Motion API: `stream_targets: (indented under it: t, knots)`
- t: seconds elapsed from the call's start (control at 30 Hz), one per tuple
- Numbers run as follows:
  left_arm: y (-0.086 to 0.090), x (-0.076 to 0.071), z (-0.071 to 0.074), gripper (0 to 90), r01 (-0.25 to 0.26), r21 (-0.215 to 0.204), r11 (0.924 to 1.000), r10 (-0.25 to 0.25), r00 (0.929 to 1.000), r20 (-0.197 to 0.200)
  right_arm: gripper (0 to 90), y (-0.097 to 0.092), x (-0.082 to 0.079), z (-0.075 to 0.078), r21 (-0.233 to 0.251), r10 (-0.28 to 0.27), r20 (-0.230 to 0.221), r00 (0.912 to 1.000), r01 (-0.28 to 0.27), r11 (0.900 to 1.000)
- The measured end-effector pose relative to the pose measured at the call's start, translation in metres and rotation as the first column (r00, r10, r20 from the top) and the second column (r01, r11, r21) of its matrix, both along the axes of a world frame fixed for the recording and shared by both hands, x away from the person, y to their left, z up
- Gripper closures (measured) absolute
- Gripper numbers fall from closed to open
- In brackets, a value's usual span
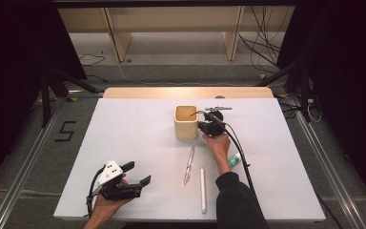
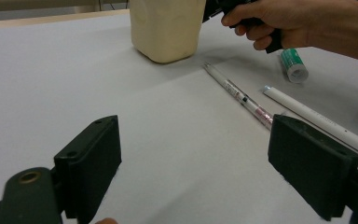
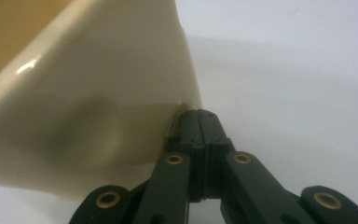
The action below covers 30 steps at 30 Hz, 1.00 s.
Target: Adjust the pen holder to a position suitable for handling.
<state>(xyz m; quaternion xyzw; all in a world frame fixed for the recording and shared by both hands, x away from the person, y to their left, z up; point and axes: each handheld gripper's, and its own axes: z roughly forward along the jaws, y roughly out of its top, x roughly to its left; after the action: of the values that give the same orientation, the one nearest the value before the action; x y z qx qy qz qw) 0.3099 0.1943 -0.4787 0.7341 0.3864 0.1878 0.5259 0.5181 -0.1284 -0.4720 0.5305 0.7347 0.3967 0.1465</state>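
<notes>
The left gripper point(image 1: 136, 174), lower left of the high view, stands wide open, empty, on the matte white table point(image 1: 133, 138). A "5" point(image 1: 65, 131) marks the floor at left. Mid-frame lie a clear pen point(image 1: 189, 164) and a white tube point(image 1: 203, 189). The right gripper point(image 3: 199, 122), jaws pressed together, holds nothing beside the glossy cream cup point(image 1: 186, 122); a green-labelled roll point(image 1: 234, 160) lies right.

We're in a lab set up for recording, not anyone's home. A white-covered table point(image 1: 124, 143) sits alone under bright light, black curtains point(image 1: 19, 57) hanging on both sides. Metal rails point(image 1: 24, 167) run along the grey floor, a taped numeral "5" point(image 1: 66, 130) marks a spot, loose cables point(image 1: 267, 38) trail at the back, and black stand legs point(image 1: 52, 86) flank the bench.
</notes>
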Motion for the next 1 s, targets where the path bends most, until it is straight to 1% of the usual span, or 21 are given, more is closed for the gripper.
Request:
stream_targets:
  t: [0.17,0.2,0.27,0.33,0.4,0.47,0.53,0.63,0.73,0.8,0.83,0.9,0.93,1.0]
  knots:
    - [0.0,0.0,0.0,16.8,0.0,-0.003,1.0,0.0,1.0,0.0,90.0,0.002,0.0,0.0,0.0,-0.001,-0.003,1.0,0.001,1.0]
    - [0.0,0.0,0.0,16.7,-0.001,-0.005,1.0,0.001,1.0,0.001,90.0,0.001,0.001,0.0,-0.003,0.005,-0.004,1.0,-0.005,1.0]
    - [0.001,0.0,0.0,16.7,-0.002,-0.005,1.0,0.002,1.0,0.0,90.0,0.0,0.0,0.002,-0.012,-0.002,0.0,1.0,0.002,0.9999]
    - [0.001,0.0,0.0,16.8,-0.003,-0.004,1.0,0.003,1.0,-0.002,88.9,-0.006,-0.001,0.005,-0.025,-0.016,0.011,0.9998,0.017,0.9995]
    - [0.001,0.0,-0.001,16.7,-0.005,-0.003,1.0,0.005,1.0,-0.006,86.9,-0.015,-0.003,0.01,-0.008,-0.027,0.027,0.9993,0.028,0.9996]
    - [0.001,0.001,-0.001,16.7,-0.007,0.0,1.0,0.007,0.9999,-0.011,84.2,-0.025,-0.007,0.017,-0.014,-0.026,0.05,0.9984,0.026,0.9996]
    - [0.001,0.001,-0.001,16.7,-0.007,0.001,1.0,0.007,0.9998,-0.017,81.3,-0.035,-0.013,0.025,-0.025,-0.019,0.075,0.997,0.021,0.9995]
    - [-0.001,0.002,0.0,16.7,-0.011,0.004,0.9999,0.011,0.9997,-0.021,76.4,-0.05,-0.023,0.035,-0.02,-0.003,0.103,0.9947,0.005,0.9998]
    - [-0.001,0.002,0.0,16.7,-0.011,0.005,0.9999,0.011,0.9996,-0.026,67.8,-0.062,-0.035,0.039,-0.016,0.017,0.119,0.9928,-0.015,0.9998]
    - [-0.002,0.004,0.0,16.7,-0.012,-0.008,0.9999,0.012,0.999,-0.042,64.8,-0.071,-0.043,0.04,-0.015,0.034,0.125,0.9916,-0.032,0.9994]
    - [-0.002,0.004,0.0,16.7,-0.012,-0.008,0.9999,0.012,0.999,-0.042,64.8,-0.071,-0.043,0.04,-0.015,0.034,0.125,0.9916,-0.032,0.9994]
    - [-0.004,0.006,0.001,16.7,-0.014,-0.02,0.9997,0.013,0.9982,-0.058,59.7,-0.081,-0.054,0.042,0.0,0.045,0.137,0.9895,-0.045,0.999]
    - [-0.006,0.008,0.002,16.7,-0.009,-0.006,0.9999,0.009,0.9979,-0.064,56.3,-0.089,-0.063,0.044,0.01,0.054,0.153,0.9867,-0.057,0.9983]
    - [-0.008,0.009,0.002,16.7,-0.007,-0.007,1.0,0.007,0.9975,-0.071,53.1,-0.096,-0.074,0.047,0.015,0.07,0.169,0.9831,-0.074,0.9972]
